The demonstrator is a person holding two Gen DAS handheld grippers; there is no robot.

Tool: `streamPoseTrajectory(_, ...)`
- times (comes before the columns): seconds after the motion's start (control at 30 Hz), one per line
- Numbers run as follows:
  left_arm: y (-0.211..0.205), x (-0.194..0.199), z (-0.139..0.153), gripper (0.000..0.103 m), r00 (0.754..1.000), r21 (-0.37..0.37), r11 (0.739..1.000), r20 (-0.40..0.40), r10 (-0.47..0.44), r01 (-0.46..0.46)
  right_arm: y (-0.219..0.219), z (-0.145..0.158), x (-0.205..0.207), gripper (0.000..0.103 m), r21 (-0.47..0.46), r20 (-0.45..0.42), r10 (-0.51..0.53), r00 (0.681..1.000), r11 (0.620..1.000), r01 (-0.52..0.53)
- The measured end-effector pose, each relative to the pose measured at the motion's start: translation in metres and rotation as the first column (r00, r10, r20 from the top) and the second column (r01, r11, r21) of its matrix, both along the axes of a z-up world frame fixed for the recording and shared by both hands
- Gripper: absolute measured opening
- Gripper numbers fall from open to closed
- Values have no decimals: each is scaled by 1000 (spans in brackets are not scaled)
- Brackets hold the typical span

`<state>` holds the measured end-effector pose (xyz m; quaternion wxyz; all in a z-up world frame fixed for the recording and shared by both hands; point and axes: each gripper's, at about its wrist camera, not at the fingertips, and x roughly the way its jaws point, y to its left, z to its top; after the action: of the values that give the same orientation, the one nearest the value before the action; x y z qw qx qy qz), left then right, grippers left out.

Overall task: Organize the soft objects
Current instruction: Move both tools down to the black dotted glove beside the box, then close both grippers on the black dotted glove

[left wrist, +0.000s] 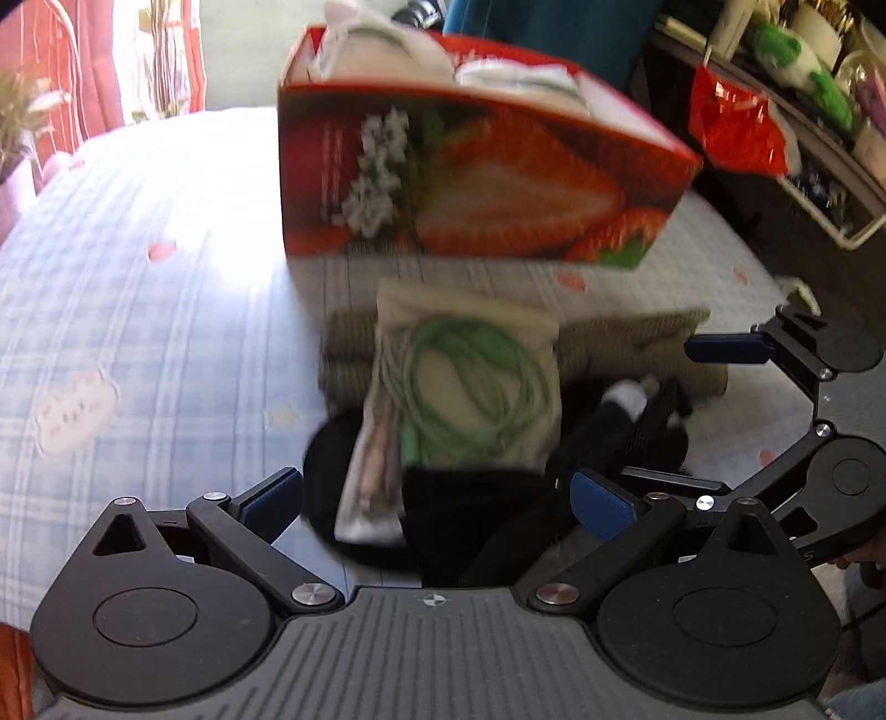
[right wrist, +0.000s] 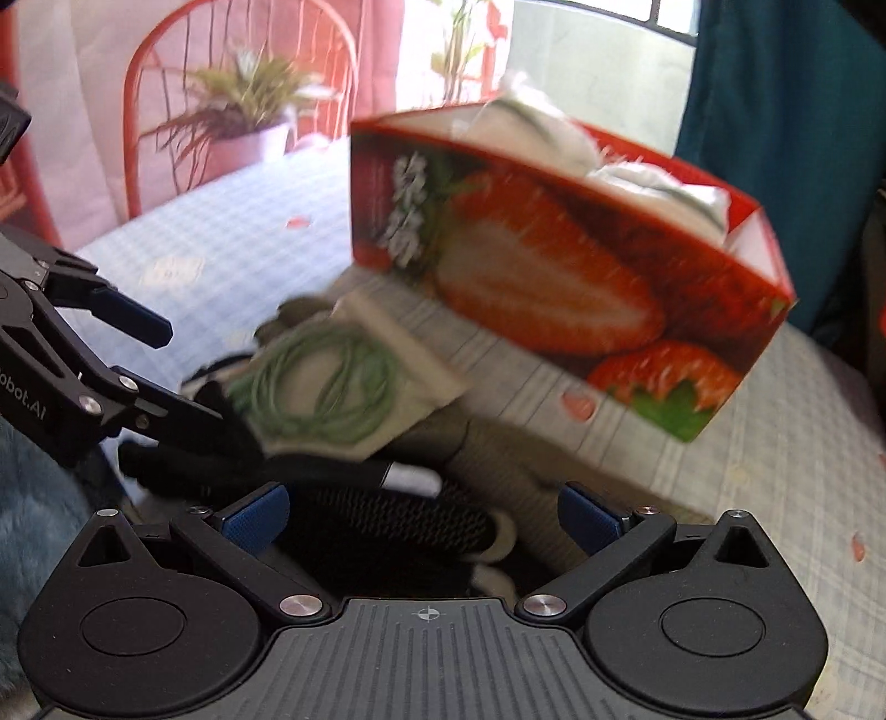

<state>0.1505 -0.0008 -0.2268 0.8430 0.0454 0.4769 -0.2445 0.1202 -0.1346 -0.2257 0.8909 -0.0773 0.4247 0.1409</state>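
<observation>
Well, I see my left tool (left wrist: 437, 493) spread wide around a beige pouch (left wrist: 470, 382) with a green cord, gripping nothing; the pouch lies mid-frame on dark and olive socks (left wrist: 626, 338) on the checked bed (left wrist: 166, 332). My right tool (right wrist: 423, 512) is equally wide and empty. The strawberry box (left wrist: 476, 183), upper centre, holds white bundled cloth (left wrist: 387, 50).
</observation>
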Motion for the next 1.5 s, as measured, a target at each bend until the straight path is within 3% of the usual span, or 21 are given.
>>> streamPoseTrajectory(0.2,0,5,-26,103,996,14,1000,-86,18,-17,-2,-20,3,102,-20,-44,-21,999,1000,20)
streamPoseTrajectory(0.63,-7,44,-33,103,996,3,997,44,74,-74,-13,-30,27,101,39,21,-146,989,989,145)
streamPoseTrajectory(0.87,-6,20,-42,103,987,-12,998,144,69,-68,-8,-32,-2,80,46,101,-165,981,986,161)
streamPoseTrajectory(1.0,-9,10,-44,103,983,3,997,172,70,-72,-9,-33,-13,73,76,156,-168,973,985,157)
streamPoseTrajectory(1.1,-13,5,-46,103,980,41,998,193,41,-50,-15,-36,-16,71,126,154,-178,972,979,159)
streamPoseTrajectory(1.17,-21,0,-49,103,976,106,994,219,3,-27,-18,-40,-18,71,150,162,-182,970,976,158)
streamPoseTrajectory(1.5,-19,-4,-51,103,972,96,995,232,19,-42,-33,-45,-30,64,229,189,-195,962,962,149)
